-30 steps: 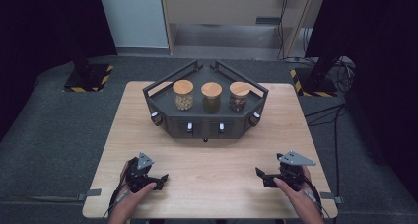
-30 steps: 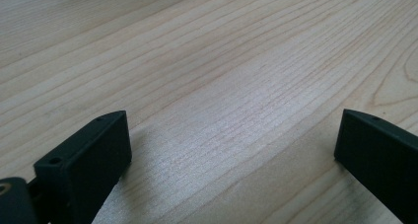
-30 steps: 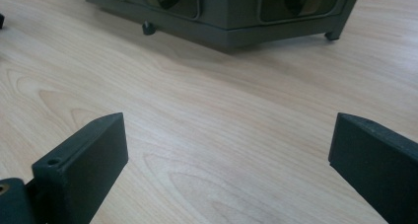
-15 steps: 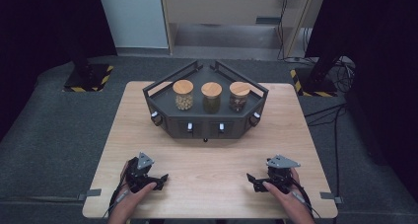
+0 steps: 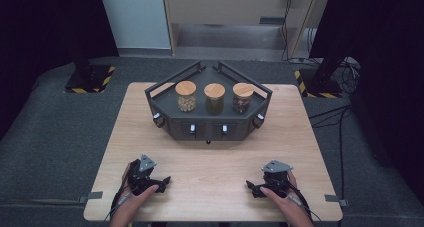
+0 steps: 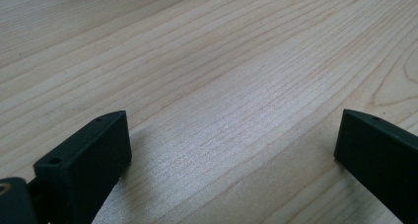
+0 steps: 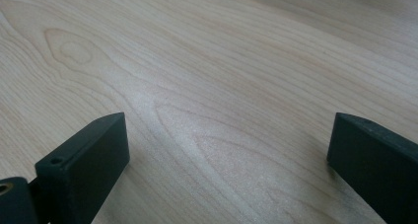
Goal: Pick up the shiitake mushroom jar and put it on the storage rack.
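Observation:
A dark angular tray stand [image 5: 165,118] sits at the table's far middle and carries three glass jars with wooden lids: a pale-filled jar [image 5: 186,96], a green-filled jar [image 5: 214,98] and a dark-filled jar [image 5: 242,97]. My left gripper [image 5: 162,181] rests low on the wooden table [image 5: 210,162] near the front left, open, with nothing but bare wood between its jaws [image 6: 231,140]. My right gripper [image 5: 251,188] lies near the front right, also open over bare wood [image 7: 226,140]. Both point inward toward the table's middle.
Small white knobs [image 5: 192,129] line the stand's front face. Grey carpet surrounds the table, with a black post base with yellow-black tape [image 5: 90,77] at the back left and cables [image 5: 345,112] at the right.
The right gripper has slid left and slightly toward the table's middle. The left gripper has stayed in place.

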A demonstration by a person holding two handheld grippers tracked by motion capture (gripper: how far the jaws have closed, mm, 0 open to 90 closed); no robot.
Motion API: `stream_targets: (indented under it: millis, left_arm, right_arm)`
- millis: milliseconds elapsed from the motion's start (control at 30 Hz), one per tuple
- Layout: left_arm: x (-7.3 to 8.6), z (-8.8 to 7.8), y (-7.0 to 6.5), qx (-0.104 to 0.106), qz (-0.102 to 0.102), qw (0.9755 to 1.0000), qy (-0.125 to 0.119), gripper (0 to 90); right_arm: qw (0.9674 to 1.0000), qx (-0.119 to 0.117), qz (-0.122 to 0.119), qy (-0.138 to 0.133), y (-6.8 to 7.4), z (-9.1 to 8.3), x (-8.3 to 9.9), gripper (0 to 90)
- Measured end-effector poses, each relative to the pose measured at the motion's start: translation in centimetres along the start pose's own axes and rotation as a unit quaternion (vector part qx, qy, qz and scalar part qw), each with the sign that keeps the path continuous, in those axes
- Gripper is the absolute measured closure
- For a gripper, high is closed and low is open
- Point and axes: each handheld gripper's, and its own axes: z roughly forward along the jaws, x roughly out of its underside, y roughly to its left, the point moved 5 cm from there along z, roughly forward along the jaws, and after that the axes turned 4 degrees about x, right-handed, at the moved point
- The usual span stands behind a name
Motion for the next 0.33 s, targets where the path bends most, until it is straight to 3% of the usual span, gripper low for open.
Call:
stream_targets:
  millis: [100,333]
  left_arm:
    - [0.00,0.00,0.00,0.000,0.000,1.0000,0.000,0.0]
    - [0.00,0.00,0.01,0.000,0.000,1.0000,0.000,0.0]
  right_arm:
    - [1.0000,0.001,-0.006,0.006,0.17,0.12,-0.18,2.3]
    - [0.9999,0.001,0.006,0.013,0.07,0.26,-0.35,0.6]
